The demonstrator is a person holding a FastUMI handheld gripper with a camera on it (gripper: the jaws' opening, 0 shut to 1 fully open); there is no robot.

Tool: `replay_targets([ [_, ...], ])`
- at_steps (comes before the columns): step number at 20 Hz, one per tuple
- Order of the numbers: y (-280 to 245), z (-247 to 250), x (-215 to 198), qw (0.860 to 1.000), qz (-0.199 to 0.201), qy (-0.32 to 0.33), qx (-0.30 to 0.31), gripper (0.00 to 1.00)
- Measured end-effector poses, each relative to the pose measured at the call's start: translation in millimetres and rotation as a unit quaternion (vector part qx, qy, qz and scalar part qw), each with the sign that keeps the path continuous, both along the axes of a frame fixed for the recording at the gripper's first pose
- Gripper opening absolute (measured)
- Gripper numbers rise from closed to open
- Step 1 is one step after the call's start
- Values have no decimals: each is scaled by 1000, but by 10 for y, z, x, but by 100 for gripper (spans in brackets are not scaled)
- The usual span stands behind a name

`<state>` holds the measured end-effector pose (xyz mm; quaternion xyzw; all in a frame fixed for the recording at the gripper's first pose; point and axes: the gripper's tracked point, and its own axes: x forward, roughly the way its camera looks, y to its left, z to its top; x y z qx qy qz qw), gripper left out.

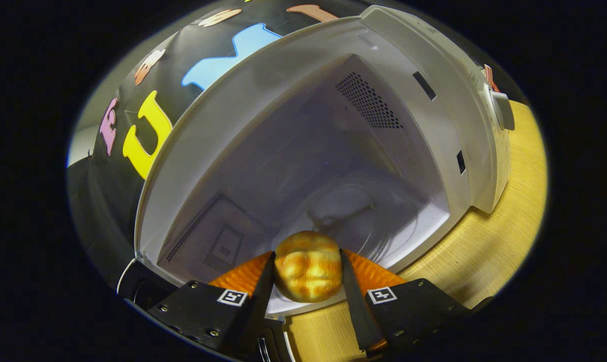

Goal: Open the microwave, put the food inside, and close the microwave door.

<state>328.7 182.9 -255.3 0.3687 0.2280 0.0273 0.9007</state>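
Observation:
A golden-brown bread roll (308, 266) is clamped between my two fingers, so my gripper (307, 269) is shut on it. The roll hangs at the front sill of the white microwave (434, 125), whose cavity stands wide open just ahead of the fingers. Inside, beyond the roll, lies the round glass turntable (353, 211). A perforated vent sits on the cavity's upper right wall. The open door (142, 289) hangs at the lower left, beside my left finger (263, 286).
The microwave stands on a light wooden table (499, 236), which stretches to the right of the oven and under my right finger. The control panel's knob (504, 110) sticks out at the oven's right side.

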Motion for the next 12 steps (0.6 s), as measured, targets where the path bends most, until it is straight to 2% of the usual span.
replay_targets([
  [2,-32,-36,45,1000,-9,5,-13,72],
  [3,-57,-51,50,1000,-16,6,-26,76],
  [6,-116,21,83,999,-24,-10,-42,97],
  [12,-133,225,-147,998,2,-17,-57,97],
])
